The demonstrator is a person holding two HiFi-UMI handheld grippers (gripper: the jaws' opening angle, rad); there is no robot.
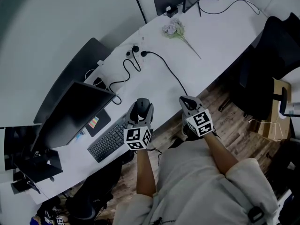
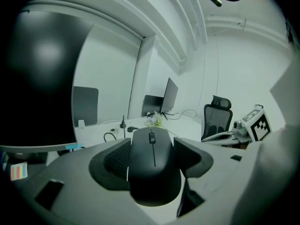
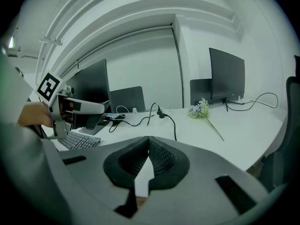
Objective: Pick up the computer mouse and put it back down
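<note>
Left gripper view shows the left gripper (image 2: pixel 152 159) with its jaws closed against the 2 flanks of the black computer mouse (image 2: pixel 153 172), a side pinch that probably spares the buttons and wheel. In the head view the mouse is just right of the keyboard (image 1: pixel 108 141), at the near edge of the table (image 1: pixel 211 36). The right gripper (image 3: pixel 148 157), further right of the keyboard, has its jaws pressed together on nothing, idle since 1 gripper seems enough.

Surface check. The computer mouse (image 2: pixel 153 168) is smooth matt black plastic. The left gripper (image 2: pixel 152 146) has a matt grey plastic shell, and its jaws are lined with black, finely ribbed pads. Counter (image 1: pixel 211 36): smooth white top, faint sheen. Keyboard (image 1: pixel 107 142) on the counter: matt black plastic. Floor (image 1: pixel 234 121) beside the counter: wood-grain planks.
</note>
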